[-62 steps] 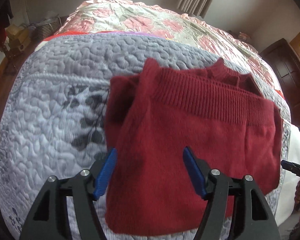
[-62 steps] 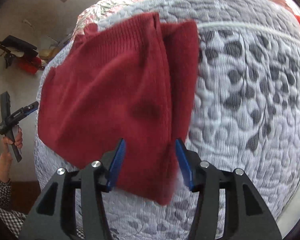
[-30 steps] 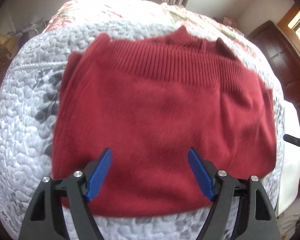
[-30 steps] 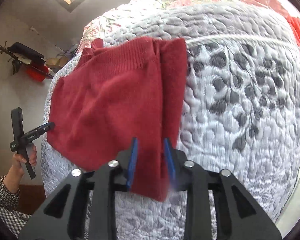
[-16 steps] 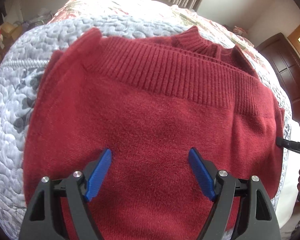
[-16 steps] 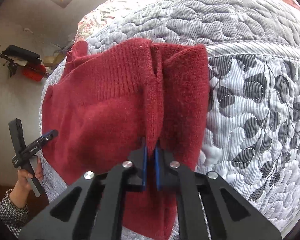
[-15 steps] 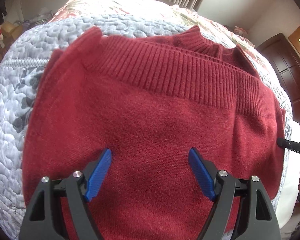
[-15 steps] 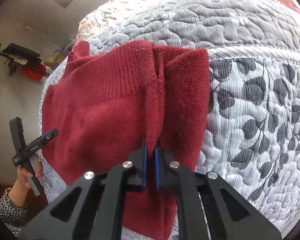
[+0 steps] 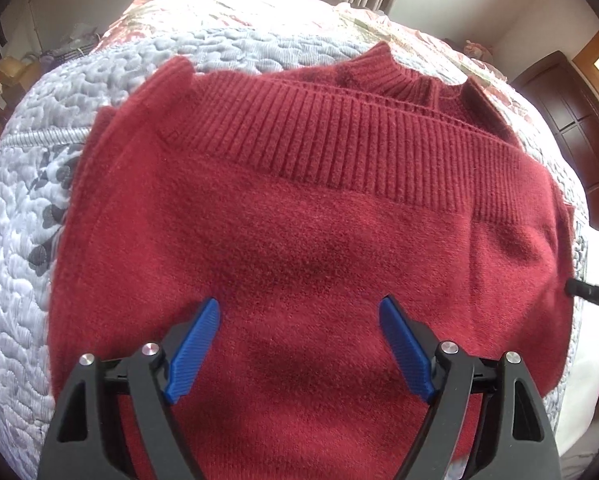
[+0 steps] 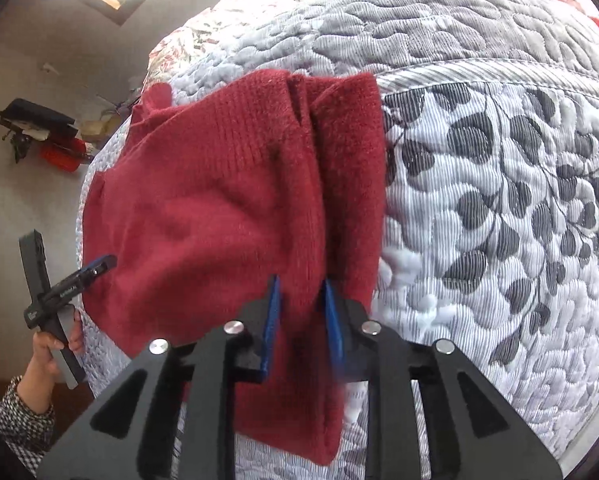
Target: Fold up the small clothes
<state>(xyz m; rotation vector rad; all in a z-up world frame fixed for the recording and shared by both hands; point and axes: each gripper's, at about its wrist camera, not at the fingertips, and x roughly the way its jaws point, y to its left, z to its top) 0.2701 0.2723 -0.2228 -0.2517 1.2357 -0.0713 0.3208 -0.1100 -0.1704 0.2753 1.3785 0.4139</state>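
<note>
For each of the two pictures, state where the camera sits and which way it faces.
Left wrist: on the left gripper, looking across the red sweater; its open blue fingers show.
Right wrist: on the right gripper, looking along the sweater's folded side; its fingers, the other hand show.
Shared: sweater, grey quilt.

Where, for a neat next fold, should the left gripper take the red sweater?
Probably take the red sweater by its near edge, coming low from the near side: the left gripper hangs open above it, where layers lie flat on the quilt.
</note>
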